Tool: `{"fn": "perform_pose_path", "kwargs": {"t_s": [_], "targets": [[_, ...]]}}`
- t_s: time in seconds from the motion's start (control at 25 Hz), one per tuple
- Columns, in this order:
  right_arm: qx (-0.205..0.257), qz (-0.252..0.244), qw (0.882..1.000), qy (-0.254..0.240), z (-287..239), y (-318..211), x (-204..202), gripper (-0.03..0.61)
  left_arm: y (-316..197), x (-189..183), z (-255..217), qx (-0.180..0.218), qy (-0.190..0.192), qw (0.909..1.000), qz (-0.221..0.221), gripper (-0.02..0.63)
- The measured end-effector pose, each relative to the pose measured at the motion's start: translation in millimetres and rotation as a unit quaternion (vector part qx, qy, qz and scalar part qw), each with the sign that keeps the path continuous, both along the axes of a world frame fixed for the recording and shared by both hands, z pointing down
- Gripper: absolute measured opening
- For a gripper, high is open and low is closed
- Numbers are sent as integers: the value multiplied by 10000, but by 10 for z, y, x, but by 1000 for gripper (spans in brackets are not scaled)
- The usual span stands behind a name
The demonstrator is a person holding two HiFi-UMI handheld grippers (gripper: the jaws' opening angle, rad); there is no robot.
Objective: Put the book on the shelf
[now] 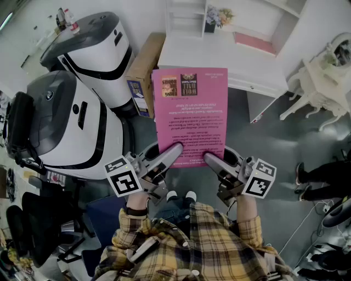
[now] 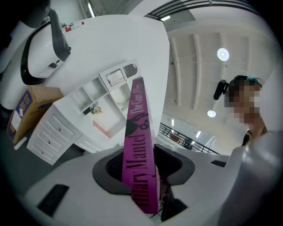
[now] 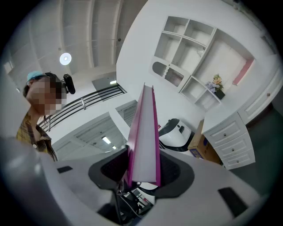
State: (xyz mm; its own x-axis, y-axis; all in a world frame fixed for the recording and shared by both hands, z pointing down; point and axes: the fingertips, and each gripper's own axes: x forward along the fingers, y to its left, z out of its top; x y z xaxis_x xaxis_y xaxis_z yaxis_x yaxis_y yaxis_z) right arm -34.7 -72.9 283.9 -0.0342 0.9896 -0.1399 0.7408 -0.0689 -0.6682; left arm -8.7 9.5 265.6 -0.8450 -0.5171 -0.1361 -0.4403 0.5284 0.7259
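A pink book [image 1: 189, 110] lies flat in front of me, back cover up, held by its near edge. My left gripper [image 1: 174, 149] is shut on the book's near left corner. My right gripper [image 1: 211, 159] is shut on the near right corner. In the left gripper view the book's spine [image 2: 138, 150] stands between the dark pads [image 2: 110, 167]. In the right gripper view the page edge [image 3: 143, 145] is clamped the same way. The white shelf unit [image 1: 186, 16] rises from a white desk [image 1: 219, 60] beyond the book, and it shows in both gripper views [image 2: 106, 99] [image 3: 194, 57].
Two big white and grey machines [image 1: 71, 121] [image 1: 98, 49] stand to the left, with a cardboard box [image 1: 143, 71] against the desk. A flower pot [image 1: 214, 19] and a pink item [image 1: 255, 43] sit in the shelf unit. A white ornate table [image 1: 318, 82] and a person's feet [image 1: 315, 178] are at the right.
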Motion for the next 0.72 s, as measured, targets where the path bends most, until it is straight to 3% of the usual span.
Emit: {"fn": "perform_pose_path", "kwargs": {"t_s": [0.72], "targets": [[-101,181,9998,7,5,-9,17,192,-14,15,0,-75,-70,9999,52,172]]}}
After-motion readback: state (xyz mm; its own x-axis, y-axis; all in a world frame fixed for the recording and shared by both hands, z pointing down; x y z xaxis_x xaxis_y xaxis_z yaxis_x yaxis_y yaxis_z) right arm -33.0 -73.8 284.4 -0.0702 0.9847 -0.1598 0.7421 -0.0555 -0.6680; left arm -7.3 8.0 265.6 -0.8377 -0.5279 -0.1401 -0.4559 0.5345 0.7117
